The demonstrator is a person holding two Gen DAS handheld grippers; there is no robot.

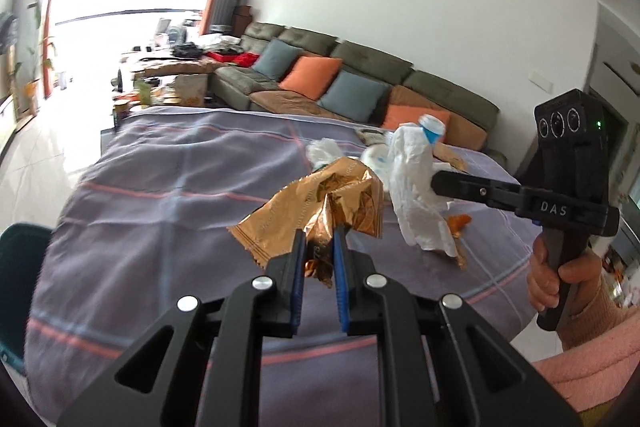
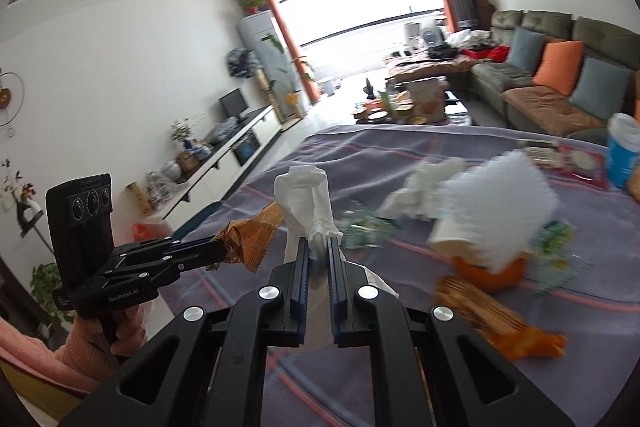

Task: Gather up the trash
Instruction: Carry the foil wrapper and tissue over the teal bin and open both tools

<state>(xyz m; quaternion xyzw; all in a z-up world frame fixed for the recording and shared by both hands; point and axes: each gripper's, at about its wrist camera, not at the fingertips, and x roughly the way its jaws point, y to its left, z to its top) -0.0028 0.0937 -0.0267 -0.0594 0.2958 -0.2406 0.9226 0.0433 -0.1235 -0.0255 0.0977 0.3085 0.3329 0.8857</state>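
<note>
Left wrist view: a dark green bin [image 1: 18,291] shows at the far left edge, beside the table [image 1: 160,187], which is draped in a soft grey-purple cloth crossed by pink and pale blue stripes. The left gripper [image 1: 319,241] has its blue-padded jaws drawn close together, clamped on a crinkled, shiny gold foil wrapper [image 1: 320,203] that fans out above and past the fingertips, lifted off the cloth. To its right the right gripper [image 1: 434,183] reaches in sideways, its black fingers pinching a crumpled white tissue [image 1: 416,195] that hangs in soft folds. Behind the tissue stands a blurred bottle with a blue cap [image 1: 432,129], and orange scraps [image 1: 458,223] lie on the cloth near the right edge.

In the right wrist view the left gripper [image 2: 222,253] enters from the left, holding the wrapper [image 2: 250,239]. The right gripper [image 2: 318,249] has its jaws narrowly parted around the tissue [image 2: 306,205], which rises upright between and beyond the tips. Farther right, motion-blurred litter is spread across the cloth: more white tissue [image 2: 424,191], an orange peel [image 2: 490,273] and a ribbed golden wrapper [image 2: 480,311].
</note>
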